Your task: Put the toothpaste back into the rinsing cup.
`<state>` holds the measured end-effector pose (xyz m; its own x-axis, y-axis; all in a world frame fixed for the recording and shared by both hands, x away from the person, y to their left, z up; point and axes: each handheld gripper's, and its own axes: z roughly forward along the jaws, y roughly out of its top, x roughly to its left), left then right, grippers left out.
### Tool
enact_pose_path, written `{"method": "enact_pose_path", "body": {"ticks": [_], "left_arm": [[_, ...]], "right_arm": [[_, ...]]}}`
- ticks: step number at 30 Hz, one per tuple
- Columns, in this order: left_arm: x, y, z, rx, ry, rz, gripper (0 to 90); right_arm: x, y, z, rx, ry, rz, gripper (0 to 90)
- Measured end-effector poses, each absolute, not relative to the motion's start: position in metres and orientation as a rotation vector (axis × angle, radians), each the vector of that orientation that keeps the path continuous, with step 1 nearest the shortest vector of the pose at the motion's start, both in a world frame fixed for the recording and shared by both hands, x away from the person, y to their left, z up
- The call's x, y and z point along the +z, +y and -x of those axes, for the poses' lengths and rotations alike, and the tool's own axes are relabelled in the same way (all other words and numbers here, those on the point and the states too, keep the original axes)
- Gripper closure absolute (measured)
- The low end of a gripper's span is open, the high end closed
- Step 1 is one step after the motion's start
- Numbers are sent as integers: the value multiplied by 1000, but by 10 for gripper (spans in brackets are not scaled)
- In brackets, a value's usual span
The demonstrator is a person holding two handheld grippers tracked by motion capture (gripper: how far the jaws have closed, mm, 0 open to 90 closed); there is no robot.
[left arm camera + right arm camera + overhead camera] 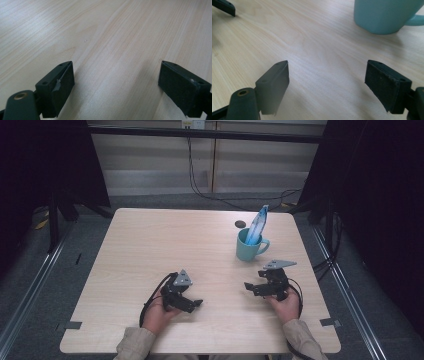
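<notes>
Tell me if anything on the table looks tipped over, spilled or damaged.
Nothing is spilled or tipped. The teal mug stands upright with a blue-and-white packet leaning in it. One small oddity: the inner pad of the left gripper has a torn, chipped edge. The right gripper looks fine.

The mug [251, 246] stands on the table [150, 245], toward its far right part. A packet [258, 224] stands tilted in the mug, rising past its rim. A small round spot [240, 224] lies just behind and left of the mug. The right gripper [250, 286] rests near the mug, in front of it. The left gripper [197, 304] sits farther left of the mug and nearer the front edge, well apart.
</notes>
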<state>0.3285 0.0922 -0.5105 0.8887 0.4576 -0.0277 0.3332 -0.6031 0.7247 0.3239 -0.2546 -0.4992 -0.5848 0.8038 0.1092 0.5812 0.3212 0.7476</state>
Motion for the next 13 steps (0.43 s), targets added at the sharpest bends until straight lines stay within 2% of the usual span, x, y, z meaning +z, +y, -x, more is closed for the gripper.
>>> {"method": "enact_pose_path", "body": {"ticks": [13], "left_arm": [[-511,92,-329,205,564,-2270,131]], "right_arm": [[-506,-248,-322,1065,2344,-1206,195]]}}
